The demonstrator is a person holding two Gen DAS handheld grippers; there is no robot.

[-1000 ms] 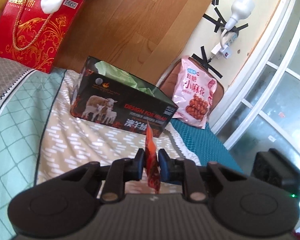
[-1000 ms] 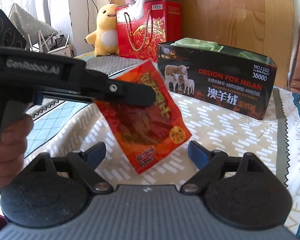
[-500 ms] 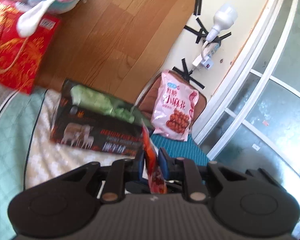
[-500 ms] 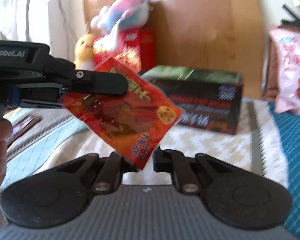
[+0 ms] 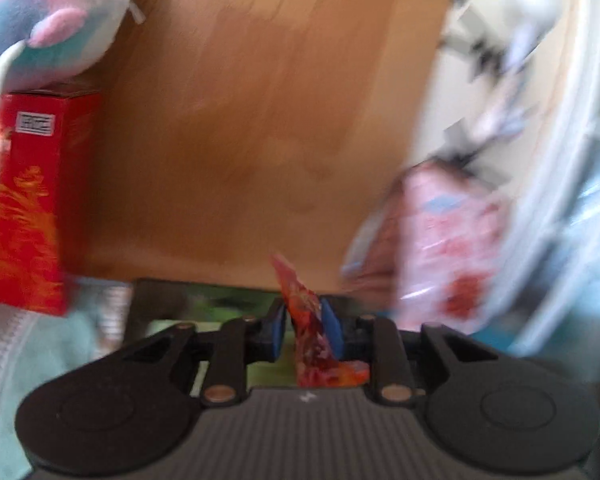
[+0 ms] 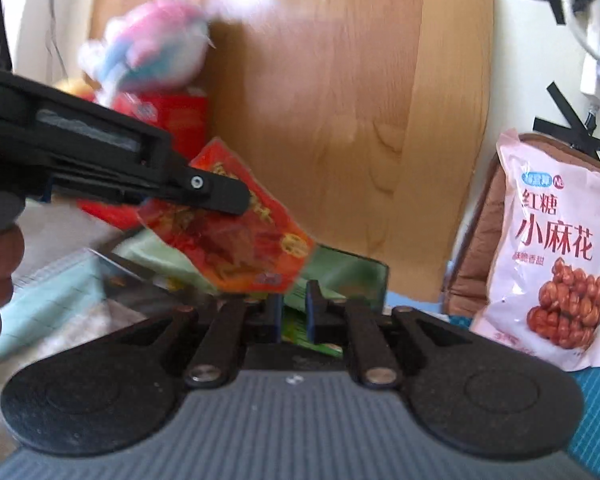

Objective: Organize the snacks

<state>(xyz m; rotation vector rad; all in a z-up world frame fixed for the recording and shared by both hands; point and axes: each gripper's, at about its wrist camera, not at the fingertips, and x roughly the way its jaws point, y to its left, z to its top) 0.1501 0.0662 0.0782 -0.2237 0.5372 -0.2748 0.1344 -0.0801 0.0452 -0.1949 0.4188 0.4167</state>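
My left gripper is shut on a small red-orange snack packet, held edge-on above the open black box. In the right wrist view the left gripper's fingers hold the same packet over the box, which has green lining inside. My right gripper is nearly closed with a narrow gap and holds nothing; it sits just below the packet's lower corner. A large pink snack bag leans upright at the right, also blurred in the left wrist view.
A wooden headboard stands behind the box. A red gift bag with a pink-blue plush toy on top is at the left. A brown cushion backs the pink bag. The bed cover is teal at the right.
Both grippers have moved forward toward the box and headboard; the packet is now over the box. The right gripper's jaws closed from wide open to a narrow gap, empty.
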